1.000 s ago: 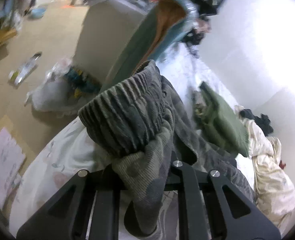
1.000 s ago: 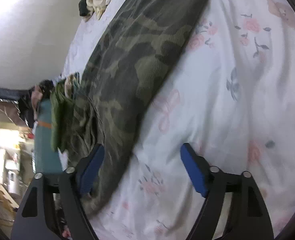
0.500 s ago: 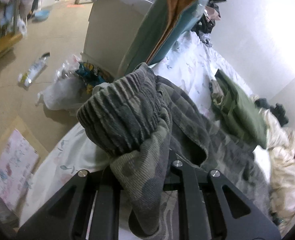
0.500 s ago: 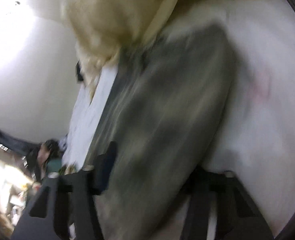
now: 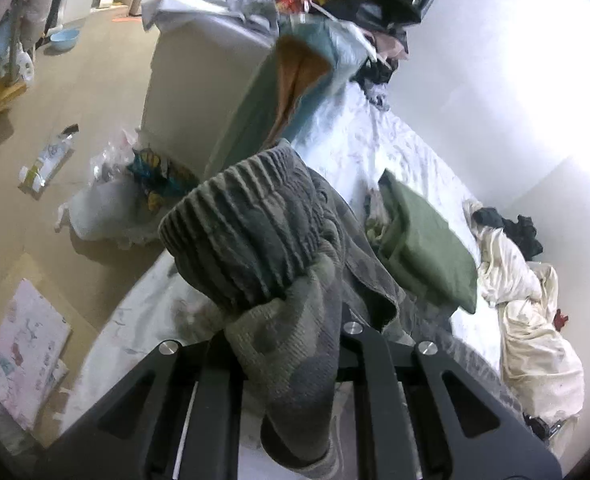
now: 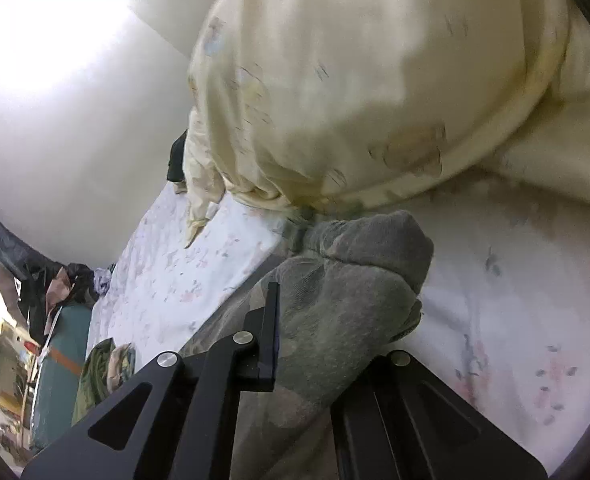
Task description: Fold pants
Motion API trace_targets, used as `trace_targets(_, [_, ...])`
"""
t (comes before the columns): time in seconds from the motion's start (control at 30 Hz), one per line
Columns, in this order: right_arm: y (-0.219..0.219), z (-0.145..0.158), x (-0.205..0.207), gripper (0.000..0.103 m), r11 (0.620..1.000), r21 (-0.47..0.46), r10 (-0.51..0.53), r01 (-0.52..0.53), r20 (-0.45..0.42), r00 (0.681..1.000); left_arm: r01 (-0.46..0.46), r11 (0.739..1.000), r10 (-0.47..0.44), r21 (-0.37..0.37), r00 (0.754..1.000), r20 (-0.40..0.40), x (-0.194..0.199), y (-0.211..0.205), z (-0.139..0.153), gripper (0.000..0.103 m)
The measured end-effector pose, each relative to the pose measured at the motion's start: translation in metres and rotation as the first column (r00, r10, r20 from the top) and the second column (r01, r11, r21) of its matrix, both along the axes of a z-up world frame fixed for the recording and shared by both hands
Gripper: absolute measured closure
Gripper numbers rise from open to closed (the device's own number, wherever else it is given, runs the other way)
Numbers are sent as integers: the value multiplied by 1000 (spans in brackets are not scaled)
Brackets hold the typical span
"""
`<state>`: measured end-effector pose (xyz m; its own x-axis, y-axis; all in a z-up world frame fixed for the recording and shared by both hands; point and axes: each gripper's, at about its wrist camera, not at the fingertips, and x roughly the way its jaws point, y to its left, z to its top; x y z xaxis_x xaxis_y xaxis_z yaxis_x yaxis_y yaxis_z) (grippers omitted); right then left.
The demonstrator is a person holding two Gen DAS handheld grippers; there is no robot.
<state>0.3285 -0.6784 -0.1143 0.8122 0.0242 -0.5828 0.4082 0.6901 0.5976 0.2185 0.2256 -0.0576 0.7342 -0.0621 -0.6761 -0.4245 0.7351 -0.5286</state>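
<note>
The camouflage pants lie along a bed with a white floral sheet (image 5: 379,140). My left gripper (image 5: 283,344) is shut on the ribbed elastic waistband (image 5: 247,232) and holds it lifted above the sheet near the bed's edge. The rest of the pants trails away to the right behind it. In the right wrist view my right gripper (image 6: 323,344) is closed around the grey cuffed leg end (image 6: 359,276), which bulges out between the fingers (image 6: 269,328). The leg end lies on the sheet (image 6: 535,300), just below a cream blanket.
A cream blanket (image 6: 375,80) is heaped right behind the leg end; it also shows in the left wrist view (image 5: 531,320). A folded green garment (image 5: 427,244) lies on the bed. A teal and orange cloth (image 5: 291,80) hangs over a white cabinet (image 5: 191,92). Bags and litter lie on the floor (image 5: 107,208).
My right gripper has moved along the pants to the leg end and shut on it; one second ago it was open over the sheet. The left gripper keeps holding the waistband.
</note>
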Motion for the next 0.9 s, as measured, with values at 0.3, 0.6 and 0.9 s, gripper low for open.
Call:
trace_targets(0.3, [19, -3, -86, 103, 998, 34, -40, 47, -179, 983, 14, 998, -7, 69, 995, -96, -58, 35, 34, 93])
trace_targets(0.6, [65, -1, -187, 103, 980, 45, -159, 192, -393, 905, 59, 992, -21, 115, 952, -306, -119, 55, 14, 93])
trace_targets(0.9, [59, -44, -198, 102, 963, 32, -194, 266, -602, 775, 73, 986, -10, 152, 924, -382, -104, 47, -5, 93])
